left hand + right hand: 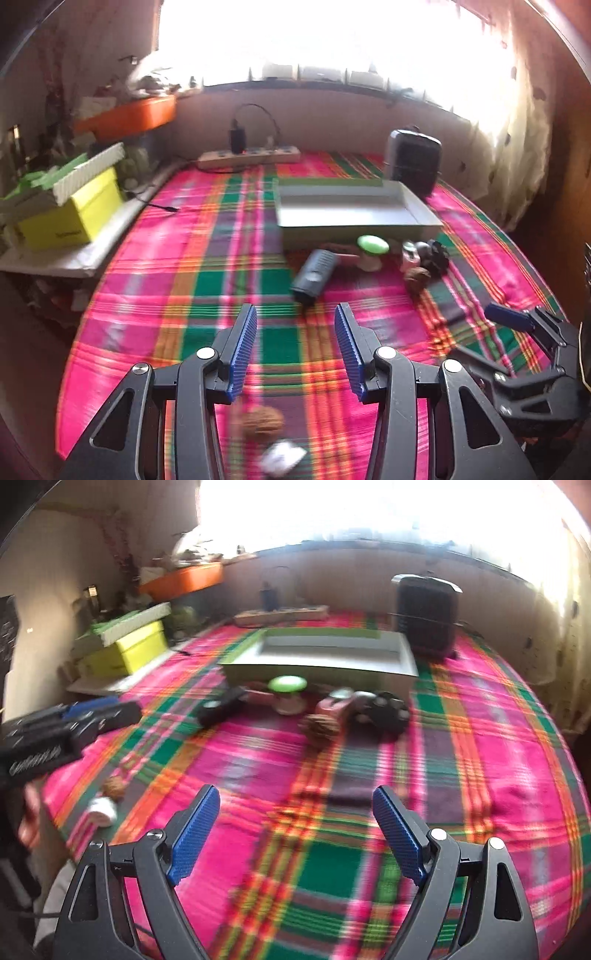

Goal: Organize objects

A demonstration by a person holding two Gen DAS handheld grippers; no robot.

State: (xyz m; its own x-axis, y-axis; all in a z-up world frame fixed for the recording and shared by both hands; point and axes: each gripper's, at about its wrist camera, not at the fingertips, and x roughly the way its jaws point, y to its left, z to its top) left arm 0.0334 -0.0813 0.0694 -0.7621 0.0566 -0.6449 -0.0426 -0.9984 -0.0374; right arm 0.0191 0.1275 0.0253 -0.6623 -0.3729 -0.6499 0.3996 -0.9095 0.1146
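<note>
A shallow grey tray (354, 221) (317, 674) lies on the plaid cloth. In front of it sit a black cylinder (314, 275) (219, 710), a green-capped white jar (372, 253) (288, 694), a small pink bottle (410, 256) (338, 703), a black round object (436, 256) (388, 710) and a walnut (417, 278) (319, 727). My left gripper (295, 321) is open and empty above the cloth, short of the cylinder. A second walnut (262, 422) (114, 788) and a white scrap (282, 456) (101, 808) lie below it. My right gripper (295, 803) is open and empty.
A black heater (413, 162) (424, 616) stands behind the tray. A power strip (249, 157) (280, 614) lies at the back. Yellow and white boxes (70, 210) (129, 646) sit on a ledge at left. The right gripper (524, 328) shows at the left view's right edge.
</note>
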